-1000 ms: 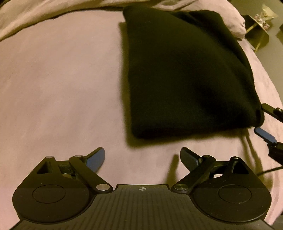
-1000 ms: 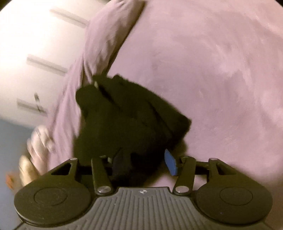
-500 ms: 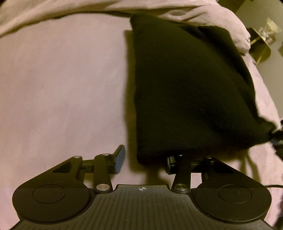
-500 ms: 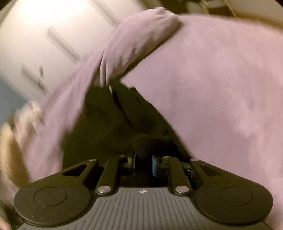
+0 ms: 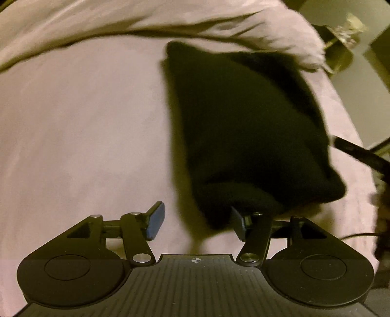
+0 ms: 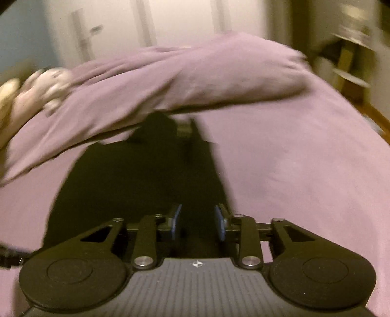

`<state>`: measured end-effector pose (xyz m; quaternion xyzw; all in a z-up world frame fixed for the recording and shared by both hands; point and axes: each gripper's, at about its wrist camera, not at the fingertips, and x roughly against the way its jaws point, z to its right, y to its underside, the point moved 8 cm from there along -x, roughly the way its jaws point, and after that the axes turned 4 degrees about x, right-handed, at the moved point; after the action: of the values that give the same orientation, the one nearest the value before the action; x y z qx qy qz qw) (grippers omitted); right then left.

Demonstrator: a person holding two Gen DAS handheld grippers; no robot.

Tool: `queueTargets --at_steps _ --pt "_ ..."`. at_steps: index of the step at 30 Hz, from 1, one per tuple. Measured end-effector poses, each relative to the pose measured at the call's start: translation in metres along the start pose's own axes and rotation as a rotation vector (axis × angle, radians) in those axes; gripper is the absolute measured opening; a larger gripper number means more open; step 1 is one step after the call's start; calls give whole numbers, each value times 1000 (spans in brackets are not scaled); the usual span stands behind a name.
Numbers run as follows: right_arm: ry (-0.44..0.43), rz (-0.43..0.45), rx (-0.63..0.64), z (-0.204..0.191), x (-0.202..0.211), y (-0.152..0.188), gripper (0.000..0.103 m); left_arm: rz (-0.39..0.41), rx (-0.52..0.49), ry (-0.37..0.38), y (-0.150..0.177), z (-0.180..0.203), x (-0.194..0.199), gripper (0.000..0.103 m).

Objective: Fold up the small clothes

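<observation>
The left tongs [image 5: 196,223] stood with their jaws apart and opening: the left blue pad hung over bare bedsheet [image 5: 85,136], while the right pad sat against the near corner of the black garment [image 5: 243,136], whose cloth bulged over that finger. Whether the pad still pinched fabric could not be told (blur smeared the edge).

The right tongs [image 6: 198,222] were narrowly parted and opening too, with the black garment [image 6: 146,185] filling the gap between the pads; contact there was unclear.

The garment lay on the lilac bedsheet, its far end just under the pillow [image 5: 170,19]. Its folds were lost in darkness.

Beyond the pillow, only the right wrist view showed a pale wardrobe [image 6: 146,22]. Only the left view showed the right tongs' dark finger beside the garment's right edge.
</observation>
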<state>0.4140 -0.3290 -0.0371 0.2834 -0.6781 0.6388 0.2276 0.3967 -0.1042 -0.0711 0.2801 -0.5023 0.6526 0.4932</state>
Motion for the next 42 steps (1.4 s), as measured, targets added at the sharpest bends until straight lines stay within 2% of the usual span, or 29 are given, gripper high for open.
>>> queueTargets --at_steps 2,4,7,9,10,11,12,13,15,16,17,19,20,24,27,29,32,34,36,38,39,41,42 --pt "-20 4 77 -13 -15 -8 27 27 -39 48 -6 13 10 72" --pt "-30 -17 117 -18 -37 -11 27 55 -62 54 -13 16 19 85" --pt "37 -63 137 2 -64 -4 24 89 -78 15 -29 11 12 88" --pt "35 -53 70 15 -62 -7 24 96 -43 20 -41 3 -1 88" --pt "76 -39 60 20 -57 -9 24 88 -5 31 -50 0 -11 88" --pt "166 -29 79 30 -51 -11 29 77 53 46 -56 -5 -20 88" --pt "171 -23 56 38 -50 -9 31 73 102 81 -62 -8 -28 88" --pt "135 -34 -15 46 -48 -7 31 66 148 140 -67 -9 -36 88" --pt "37 -75 -132 57 -49 0 34 44 204 190 -75 -11 -50 90" --pt "8 -85 -143 60 -50 1 42 37 218 228 -78 -8 -58 92" --pt "-6 -100 -146 62 -52 4 57 26 237 242 -79 -8 -65 92" --pt "-67 -137 -185 67 -62 10 69 10 264 264 -82 -6 -76 98" --pt "-97 -155 -220 71 -68 13 72 1 266 266 -84 -4 -83 98" --pt "-224 -213 -411 83 -93 18 74 -25 276 293 -84 -2 -96 99" --pt "-285 -128 -499 92 -83 4 77 -28 268 311 -84 -2 -96 98" --pt "-328 -89 -521 94 -77 -3 88 -26 269 322 -82 -4 -96 98" --pt "-375 -122 -483 83 -82 -1 91 -29 278 334 -83 -5 -99 98" --pt "-358 -177 -425 72 -92 6 92 -33 286 339 -83 -4 -102 100" --pt "-382 -213 -442 69 -106 14 93 -40 290 350 -81 -6 -104 100" --pt "-398 -197 -476 67 -111 14 94 -50 305 363 -81 -6 -109 100" --pt "-395 -183 -476 65 -113 12 90 -51 316 370 -82 -7 -110 100" --pt "-395 -189 -487 60 -117 12 68 -44 344 383 -82 -9 -114 99" --pt "-403 -195 -489 56 -119 11 63 -32 342 378 -82 -8 -114 97"
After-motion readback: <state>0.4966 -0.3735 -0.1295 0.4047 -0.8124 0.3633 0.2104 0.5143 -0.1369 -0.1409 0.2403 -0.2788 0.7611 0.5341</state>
